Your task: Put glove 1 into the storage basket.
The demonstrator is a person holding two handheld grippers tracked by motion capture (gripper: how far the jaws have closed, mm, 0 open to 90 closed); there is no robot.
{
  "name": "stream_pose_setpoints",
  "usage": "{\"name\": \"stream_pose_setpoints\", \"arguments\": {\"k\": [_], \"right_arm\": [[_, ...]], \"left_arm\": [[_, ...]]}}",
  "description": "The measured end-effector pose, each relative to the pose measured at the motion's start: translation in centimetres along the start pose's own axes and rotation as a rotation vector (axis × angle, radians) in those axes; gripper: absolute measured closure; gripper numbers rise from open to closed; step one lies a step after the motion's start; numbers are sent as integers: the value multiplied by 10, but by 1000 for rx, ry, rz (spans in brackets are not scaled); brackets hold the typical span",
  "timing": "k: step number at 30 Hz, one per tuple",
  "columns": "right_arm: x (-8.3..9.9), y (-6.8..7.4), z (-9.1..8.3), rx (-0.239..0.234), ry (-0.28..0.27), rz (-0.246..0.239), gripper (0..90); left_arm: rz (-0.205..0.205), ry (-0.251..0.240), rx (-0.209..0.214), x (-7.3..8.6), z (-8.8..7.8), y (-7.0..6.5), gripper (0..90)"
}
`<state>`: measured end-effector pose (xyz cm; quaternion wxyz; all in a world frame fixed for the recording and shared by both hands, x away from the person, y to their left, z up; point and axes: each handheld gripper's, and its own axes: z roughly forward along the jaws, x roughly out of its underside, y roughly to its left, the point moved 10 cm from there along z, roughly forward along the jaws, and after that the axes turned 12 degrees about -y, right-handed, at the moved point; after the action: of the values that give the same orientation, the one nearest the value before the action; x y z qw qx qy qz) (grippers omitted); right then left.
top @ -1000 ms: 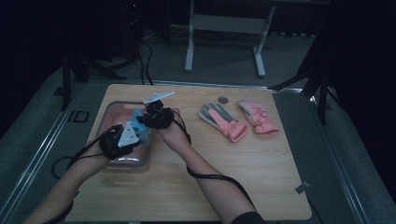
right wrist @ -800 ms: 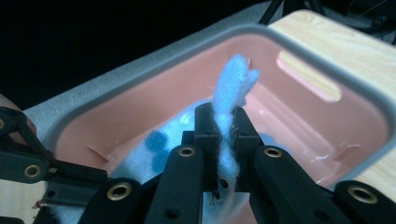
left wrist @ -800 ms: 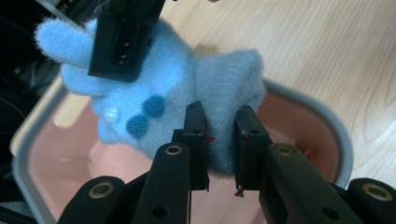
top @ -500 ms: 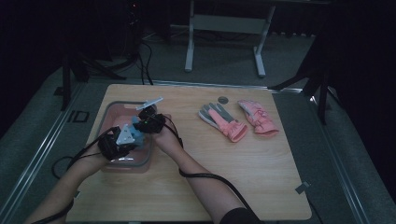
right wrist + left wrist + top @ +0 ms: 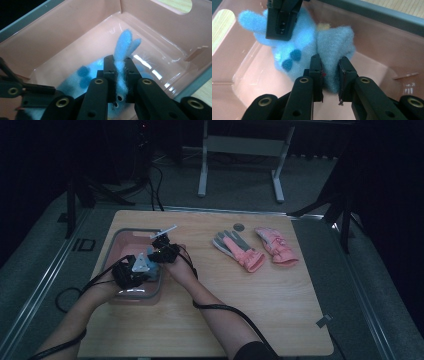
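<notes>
A fuzzy light-blue glove [image 5: 299, 42] with darker blue spots hangs low inside a pink plastic bin [image 5: 374, 45], held from two sides. My left gripper [image 5: 330, 62] is shut on one folded edge of it. My right gripper [image 5: 119, 62] pinches a thin blue finger of the glove [image 5: 125, 42]; its jaws have just been opening slightly, with the fabric still pressed between the pads. In the high view both grippers, left [image 5: 131, 275] and right [image 5: 162, 251], meet over the bin [image 5: 117, 240] at the table's left.
A pair of pink and grey gloves [image 5: 240, 251] [image 5: 276, 246] lies on the wooden table right of the bin, with a small round disc [image 5: 239, 226] behind them. Cables trail from both grippers. Metal rails border the table.
Both hands have sunk, carrying the blue glove down from above the bin into it. The pink gloves have not moved.
</notes>
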<state>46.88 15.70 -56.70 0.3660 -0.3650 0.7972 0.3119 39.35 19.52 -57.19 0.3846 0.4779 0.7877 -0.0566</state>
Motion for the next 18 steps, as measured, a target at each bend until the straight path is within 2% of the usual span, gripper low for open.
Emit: {"name": "stream_pose_setpoints", "arguments": {"k": [2, 5, 7, 10, 14, 15, 18], "right_arm": [[0, 0, 0, -16, 10, 3, 769], [-3, 5, -2, -46, 12, -5, 583], [-4, 5, -4, -35, 12, -23, 528], [-7, 1, -11, -31, -9, -20, 481], [-14, 0, -22, -44, -46, -11, 370], [-16, 0, -25, -48, -54, -12, 350], [-19, -1, -36, -60, -85, -9, 296]], "left_arm": [[-1, 2, 12, 0, 2, 0, 769], [7, 26, 16, 2, 6, 0, 762], [4, 37, 23, 4, 8, 0, 754], [-1, 44, 33, 5, 10, 0, 717], [-44, 66, 13, 6, 10, 3, 476], [-62, 67, 3, 6, 9, 4, 405], [-131, 53, -31, 5, 2, 10, 275]]}}
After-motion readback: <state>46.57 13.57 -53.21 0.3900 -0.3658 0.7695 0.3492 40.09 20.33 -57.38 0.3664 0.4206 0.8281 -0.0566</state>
